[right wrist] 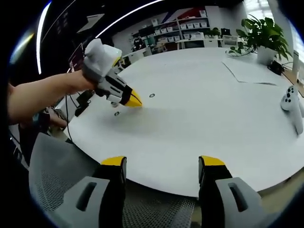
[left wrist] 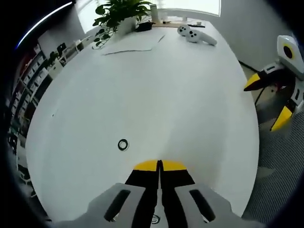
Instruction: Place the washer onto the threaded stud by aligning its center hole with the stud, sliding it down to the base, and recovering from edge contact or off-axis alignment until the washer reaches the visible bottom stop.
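On the white table (left wrist: 180, 95) lies a dark ring, the washer (left wrist: 123, 145), just ahead and left of my left gripper (left wrist: 159, 165), whose yellow-tipped jaws are shut with nothing seen between them. A second small ring-like piece (left wrist: 155, 219) shows below the jaws; I cannot tell if it is the stud. In the right gripper view a hand holds the left gripper (right wrist: 135, 100) low over the table, between the washer (right wrist: 152, 95) and the small piece (right wrist: 117, 113). My right gripper (right wrist: 163, 164) is open and holds nothing, at the table's near edge, and it shows off the table's right side (left wrist: 267, 100).
A potted plant (left wrist: 118, 14), a sheet of paper (left wrist: 133, 45) and white game controllers (left wrist: 194, 35) sit at the far end of the table. Shelves (left wrist: 33, 76) line the wall. A grey mesh chair (right wrist: 52, 175) stands under the right gripper.
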`<state>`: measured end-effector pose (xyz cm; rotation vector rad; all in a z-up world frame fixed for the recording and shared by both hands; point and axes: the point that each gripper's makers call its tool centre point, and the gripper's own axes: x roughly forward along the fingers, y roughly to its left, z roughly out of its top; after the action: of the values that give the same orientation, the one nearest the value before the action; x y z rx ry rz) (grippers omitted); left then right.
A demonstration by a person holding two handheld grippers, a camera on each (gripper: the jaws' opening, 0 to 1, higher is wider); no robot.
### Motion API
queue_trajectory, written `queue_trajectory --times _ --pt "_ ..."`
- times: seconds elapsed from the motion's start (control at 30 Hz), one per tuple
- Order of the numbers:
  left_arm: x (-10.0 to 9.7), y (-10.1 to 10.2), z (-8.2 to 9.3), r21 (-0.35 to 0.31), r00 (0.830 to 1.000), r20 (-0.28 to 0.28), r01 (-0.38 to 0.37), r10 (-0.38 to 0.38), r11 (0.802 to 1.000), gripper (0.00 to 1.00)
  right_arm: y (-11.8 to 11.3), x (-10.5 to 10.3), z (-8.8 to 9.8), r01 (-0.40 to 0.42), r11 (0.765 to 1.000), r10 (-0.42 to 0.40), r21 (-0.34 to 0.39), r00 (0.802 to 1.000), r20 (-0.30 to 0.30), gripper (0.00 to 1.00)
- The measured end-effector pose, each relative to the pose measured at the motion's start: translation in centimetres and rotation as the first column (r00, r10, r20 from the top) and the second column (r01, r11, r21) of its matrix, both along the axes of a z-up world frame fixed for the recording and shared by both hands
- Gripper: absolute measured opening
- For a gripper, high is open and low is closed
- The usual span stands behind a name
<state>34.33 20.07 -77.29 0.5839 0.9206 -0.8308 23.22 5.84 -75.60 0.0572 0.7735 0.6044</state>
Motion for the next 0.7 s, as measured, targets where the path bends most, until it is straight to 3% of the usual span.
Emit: queue_trajectory --times 0.27,0.33,0.7 --pt "-0.6 1.4 1.9 -0.029 1.000 0.014 -0.018 0.019 0.999 0.01 0.0 0.0 0.0 -0.004 1.000 0.004 -0.002 1.000 0.002 0.64" --pt "-0.9 2.0 2.1 -0.043 0.999 0.012 -0.030 0.031 0.999 0.07 0.0 0.0 0.0 -0.003 1.000 0.003 -0.001 1.000 0.002 0.64" --pt "-3.4 5.9 1.1 0.003 0.998 -0.026 -0.057 0.057 0.998 0.17 0.0 -0.1 -0.2 -0.007 1.000 0.007 -0.008 1.000 -0.011 0.64"
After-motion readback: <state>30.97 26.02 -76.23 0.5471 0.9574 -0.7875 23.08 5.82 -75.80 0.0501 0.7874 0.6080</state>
